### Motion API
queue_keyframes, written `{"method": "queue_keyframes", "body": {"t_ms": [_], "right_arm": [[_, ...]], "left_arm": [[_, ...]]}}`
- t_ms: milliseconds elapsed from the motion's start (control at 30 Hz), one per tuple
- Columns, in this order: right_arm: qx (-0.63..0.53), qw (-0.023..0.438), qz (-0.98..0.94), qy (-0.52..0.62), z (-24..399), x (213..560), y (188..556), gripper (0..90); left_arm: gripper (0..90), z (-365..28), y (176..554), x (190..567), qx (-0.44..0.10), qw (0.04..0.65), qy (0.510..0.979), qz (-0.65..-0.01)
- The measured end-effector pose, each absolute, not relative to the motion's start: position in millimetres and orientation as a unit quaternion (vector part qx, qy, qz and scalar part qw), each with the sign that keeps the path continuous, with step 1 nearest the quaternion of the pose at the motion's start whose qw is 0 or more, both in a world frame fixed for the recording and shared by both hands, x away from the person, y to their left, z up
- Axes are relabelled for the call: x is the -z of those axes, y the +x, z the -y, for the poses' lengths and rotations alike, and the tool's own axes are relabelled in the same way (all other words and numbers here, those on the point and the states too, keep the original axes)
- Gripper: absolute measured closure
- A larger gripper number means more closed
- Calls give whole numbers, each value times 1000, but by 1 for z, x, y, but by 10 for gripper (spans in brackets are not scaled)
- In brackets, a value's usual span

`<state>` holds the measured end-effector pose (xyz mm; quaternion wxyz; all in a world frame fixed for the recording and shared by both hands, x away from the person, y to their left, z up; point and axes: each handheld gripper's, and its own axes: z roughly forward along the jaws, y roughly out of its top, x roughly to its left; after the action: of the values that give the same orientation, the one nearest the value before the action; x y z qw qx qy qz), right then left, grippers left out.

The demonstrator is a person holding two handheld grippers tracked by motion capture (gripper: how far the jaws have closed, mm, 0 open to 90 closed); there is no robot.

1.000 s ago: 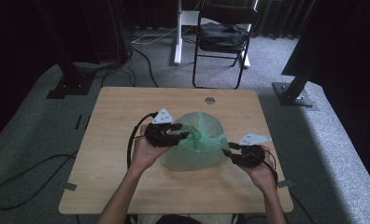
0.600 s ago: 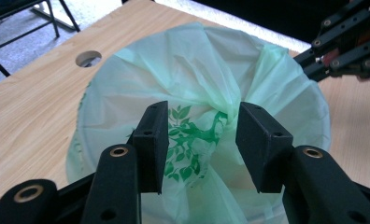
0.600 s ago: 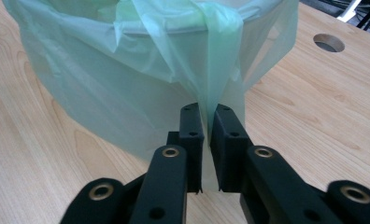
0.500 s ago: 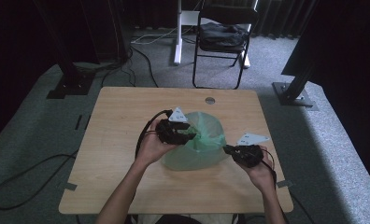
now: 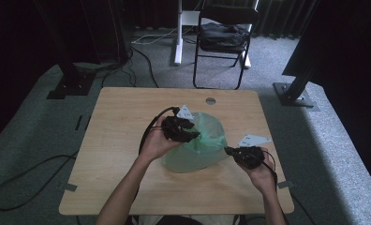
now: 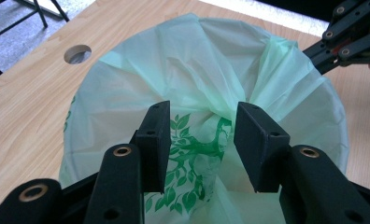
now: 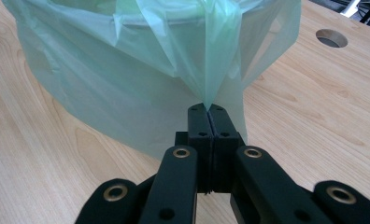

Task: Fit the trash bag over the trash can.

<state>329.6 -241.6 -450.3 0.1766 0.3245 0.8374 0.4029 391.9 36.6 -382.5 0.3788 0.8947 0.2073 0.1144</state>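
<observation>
On table point(image 5: 113, 140) | green bag point(image 5: 207, 140) mouth up | right tongs point(image 7: 210, 112) pinch its film

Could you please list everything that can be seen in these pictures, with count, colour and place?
Plastic bag: one, pale green with a darker green leaf print, lining a round container at the middle of the table.
Table: one, light wood, with a round hole near its far edge.
Chair: one, black, folding, on the grey carpet beyond the table, with a dark bag on its seat.
Cables: several, black, on the floor left of and behind the table.
Left gripper: one, black, jaws open above the bag's inside.
Right gripper: one, black, jaws shut on a fold of the bag's edge at the container's right side.
Forearms: two, bare, entering from the bottom.
</observation>
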Motion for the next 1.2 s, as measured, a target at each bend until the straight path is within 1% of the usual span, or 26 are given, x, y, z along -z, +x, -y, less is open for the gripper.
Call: {"method": "queue_keyframes", "body": {"t_ms": [200,500,633,700,800,933,1033,1200], "right_arm": [[-404,177,-836,326,242,450,329,895],[-403,175,-837,325,242,451,328,895],[-403,174,-837,326,242,450,328,894],[-403,175,-837,326,243,450,328,895],[-402,175,-838,326,243,450,327,895],[-400,174,-839,325,243,450,327,900],[-399,174,-839,326,244,450,327,900],[-398,172,-840,326,246,450,326,900]], "left_arm": [[595,-28,393,388,-115,357,906,-196],[598,-17,398,391,-117,320,921,-187],[636,-13,399,395,-116,308,927,-181],[676,-12,399,396,-119,301,929,-179],[762,-10,401,397,-128,287,932,-179],[803,-9,407,399,-137,273,932,-193],[803,-11,413,401,-141,267,930,-211],[770,-12,419,402,-143,259,926,-235]]}}
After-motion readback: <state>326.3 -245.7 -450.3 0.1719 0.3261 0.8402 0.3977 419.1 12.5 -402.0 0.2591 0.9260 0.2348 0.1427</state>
